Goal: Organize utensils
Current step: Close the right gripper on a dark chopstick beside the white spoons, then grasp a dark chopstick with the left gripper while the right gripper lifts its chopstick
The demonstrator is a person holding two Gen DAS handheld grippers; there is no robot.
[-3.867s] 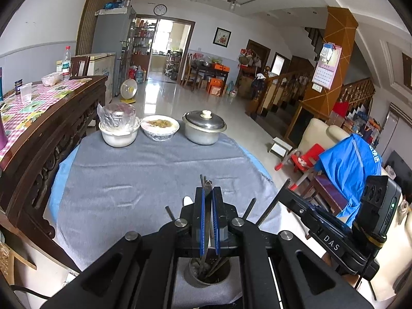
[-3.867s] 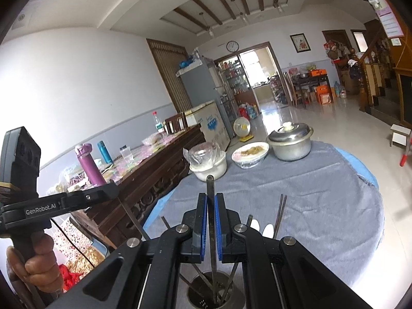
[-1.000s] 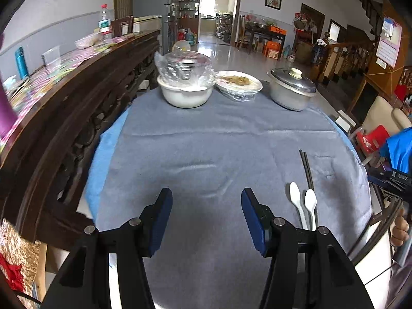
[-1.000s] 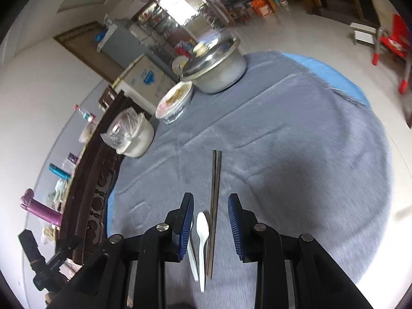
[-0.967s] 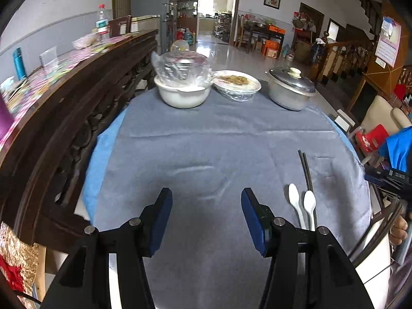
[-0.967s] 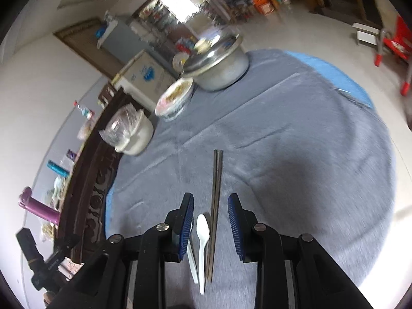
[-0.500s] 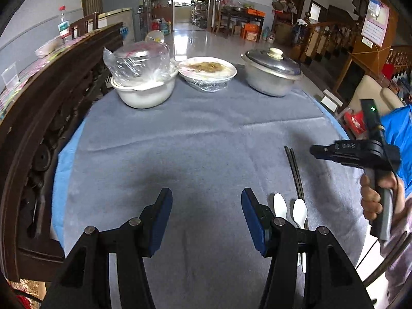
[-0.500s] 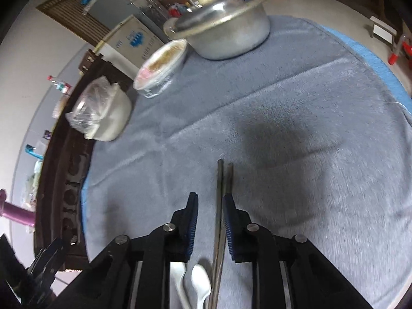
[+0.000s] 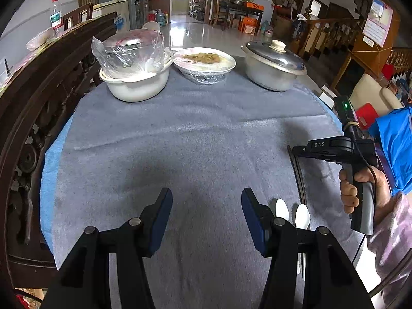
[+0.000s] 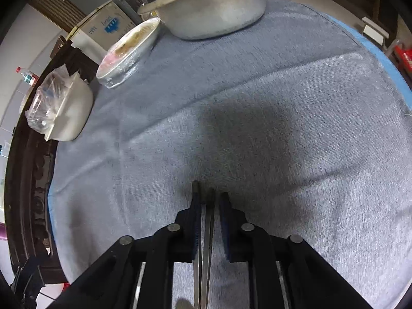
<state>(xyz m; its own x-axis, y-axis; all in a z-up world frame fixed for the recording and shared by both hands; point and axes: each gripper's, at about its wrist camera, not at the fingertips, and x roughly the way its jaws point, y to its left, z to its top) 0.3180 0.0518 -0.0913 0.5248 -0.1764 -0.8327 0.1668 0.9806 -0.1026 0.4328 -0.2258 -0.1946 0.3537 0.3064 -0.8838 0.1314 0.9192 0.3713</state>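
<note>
The left claw (image 9: 206, 206) hangs above the grey-clothed round tabletop (image 9: 180, 134) with its blue-padded fingers spread wide and nothing between them. To its right, two white plastic spoons (image 9: 292, 212) lie side by side on the cloth, and just beside them a pair of dark slender chopsticks (image 9: 298, 177) runs away from the camera. The right claw (image 10: 209, 200), held in the person's right hand (image 9: 360, 188), is lowered over the far tips of those chopsticks; its blue pads stand narrowly apart on either side of the pair, and whether they press on the sticks cannot be told. At the far edge of the tabletop stand a white bowl covered with a clear plastic bag (image 9: 135, 77), a shallow white dish of food under film (image 9: 204, 60) and a lidded aluminium pot (image 9: 273, 67), all well apart from the utensils.
</note>
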